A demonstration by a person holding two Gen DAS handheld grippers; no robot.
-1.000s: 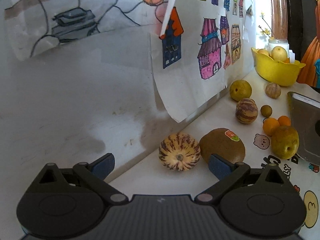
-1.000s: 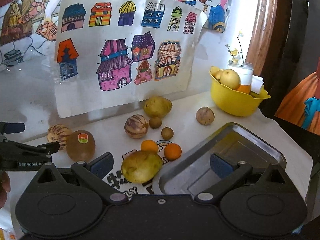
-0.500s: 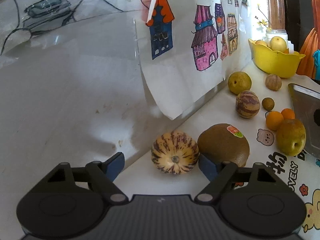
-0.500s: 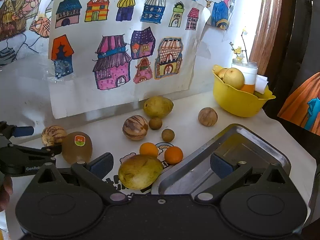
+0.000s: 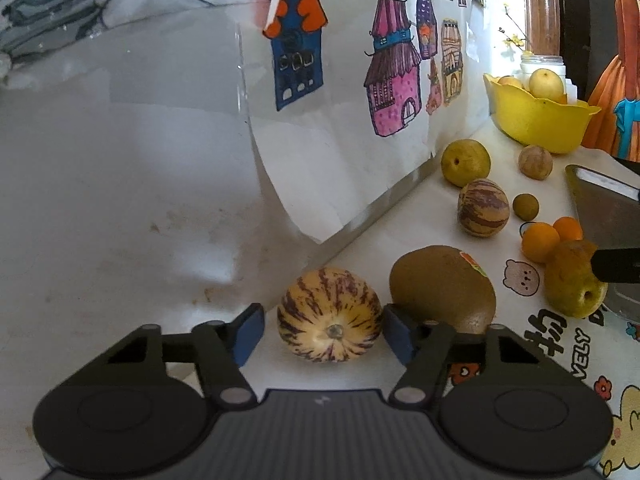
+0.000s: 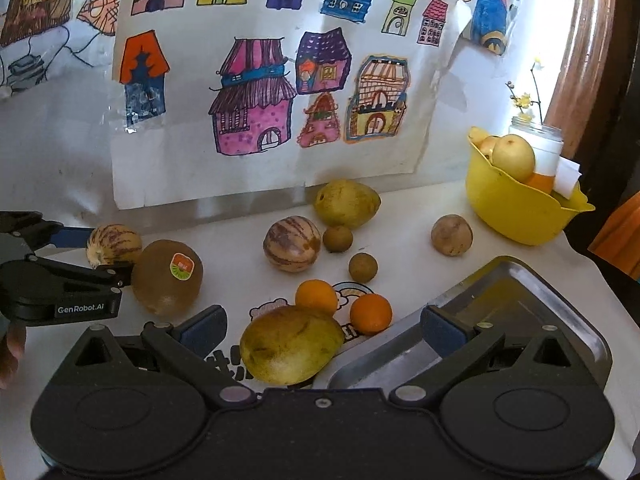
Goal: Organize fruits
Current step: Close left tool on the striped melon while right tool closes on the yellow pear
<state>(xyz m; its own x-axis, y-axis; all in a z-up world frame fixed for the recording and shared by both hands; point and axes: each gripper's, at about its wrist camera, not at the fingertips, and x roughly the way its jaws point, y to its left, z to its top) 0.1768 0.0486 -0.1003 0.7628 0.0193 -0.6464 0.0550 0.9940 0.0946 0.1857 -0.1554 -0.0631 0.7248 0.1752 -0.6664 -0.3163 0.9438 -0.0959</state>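
A striped yellow-purple melon lies on the table by the wall, between the blue pads of my open left gripper; small gaps show on both sides. It also shows in the right wrist view. A brown kiwi with a sticker touches the right finger's outer side. My right gripper is open and empty, hovering over a yellow-green mango and the corner of a metal tray.
Scattered on the white cloth are a second striped melon, a yellow-green pear, two oranges, two small brown fruits and a tan round fruit. A yellow bowl with fruit stands back right. Drawings hang on the wall.
My left gripper has moved forward and down until its fingers flank the striped melon, and has narrowed somewhat. The right gripper has drifted slightly closer to the mango and tray.
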